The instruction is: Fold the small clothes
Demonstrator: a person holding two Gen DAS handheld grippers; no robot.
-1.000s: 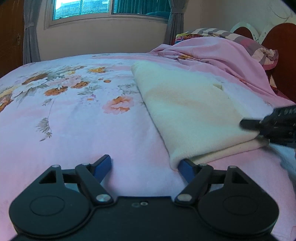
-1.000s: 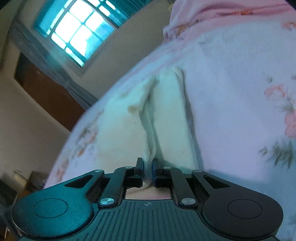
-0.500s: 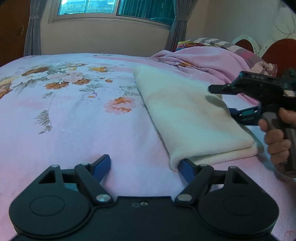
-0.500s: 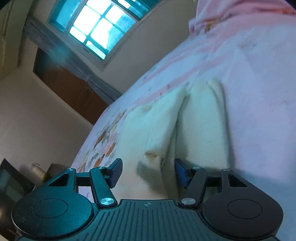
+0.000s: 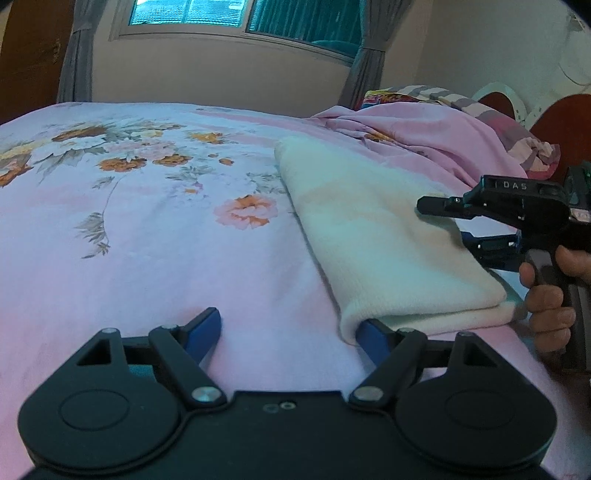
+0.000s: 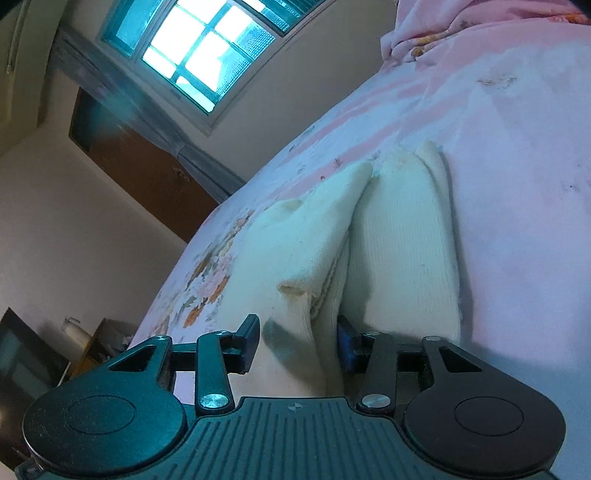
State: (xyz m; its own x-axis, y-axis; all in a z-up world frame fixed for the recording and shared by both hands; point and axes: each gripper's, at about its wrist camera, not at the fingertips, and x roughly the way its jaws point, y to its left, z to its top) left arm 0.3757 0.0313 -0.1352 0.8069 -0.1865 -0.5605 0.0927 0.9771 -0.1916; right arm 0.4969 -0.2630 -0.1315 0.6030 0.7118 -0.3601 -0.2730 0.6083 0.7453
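A cream knit garment (image 5: 376, 236) lies folded into a long strip on the pink floral bedsheet (image 5: 147, 229). My left gripper (image 5: 290, 332) rests open on the sheet at the strip's near corner, its right fingertip touching the cloth's edge. My right gripper (image 5: 443, 221), held by a hand (image 5: 550, 295), hovers over the strip's right side. In the right wrist view the garment (image 6: 399, 240) shows two layers with a fold seam. The right gripper (image 6: 299, 339) is closing, with the upper layer's edge between its jaws, and its pads do not press on the cloth.
A crumpled pink blanket (image 5: 424, 144) and a striped pillow (image 5: 424, 92) lie at the head of the bed, before a wooden headboard (image 5: 569, 122). A window (image 5: 236, 14) and a brown wardrobe (image 6: 147, 162) stand beyond the bed.
The right gripper let go of the cloth edge it pinched, opened wide, drew back a little, and has since narrowed. The left gripper stayed put.
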